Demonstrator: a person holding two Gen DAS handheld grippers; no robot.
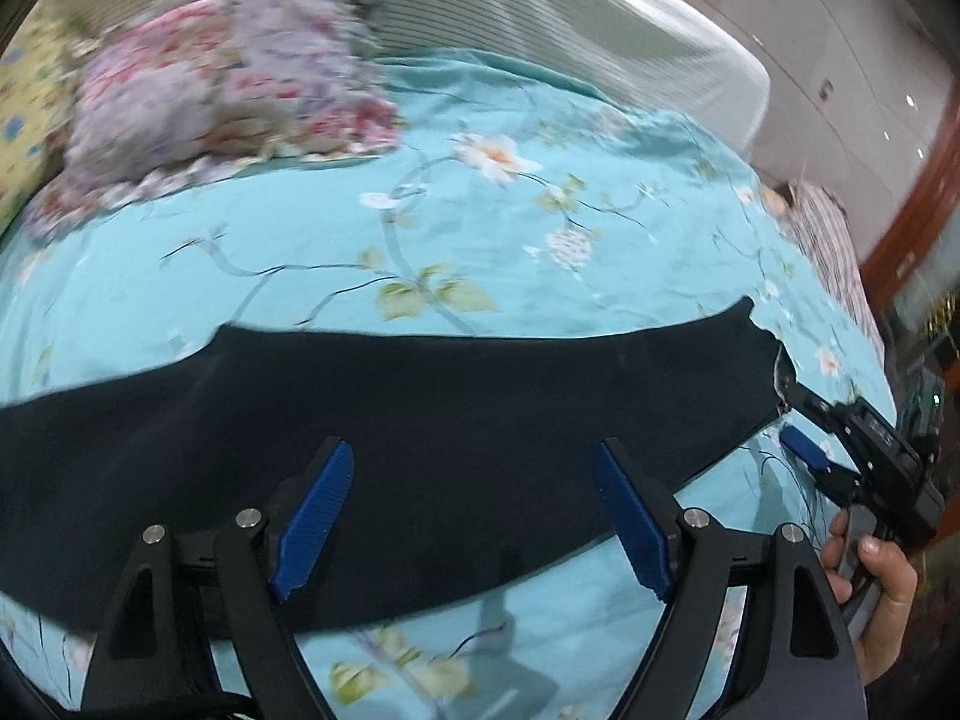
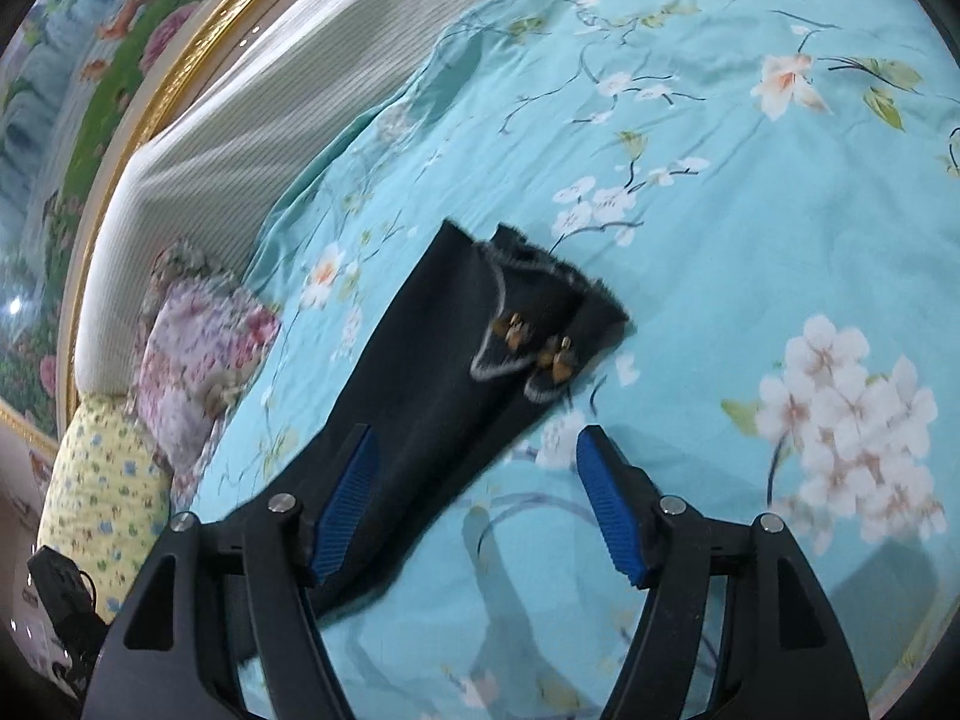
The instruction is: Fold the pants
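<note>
Black pants lie stretched in a long band across the turquoise floral bedsheet. My left gripper hangs open over the middle of the band, with nothing between its blue pads. In the right wrist view the leg ends show frayed hems and small gold zippers. My right gripper is open just short of those ends; the cloth runs under its left finger and is not pinched. The left wrist view also shows the right gripper at the pants' right end, held by a hand.
A pink floral pillow and a yellow one lie by the ribbed white headboard. A gold-framed painting hangs behind. Striped fabric lies at the bed's right edge.
</note>
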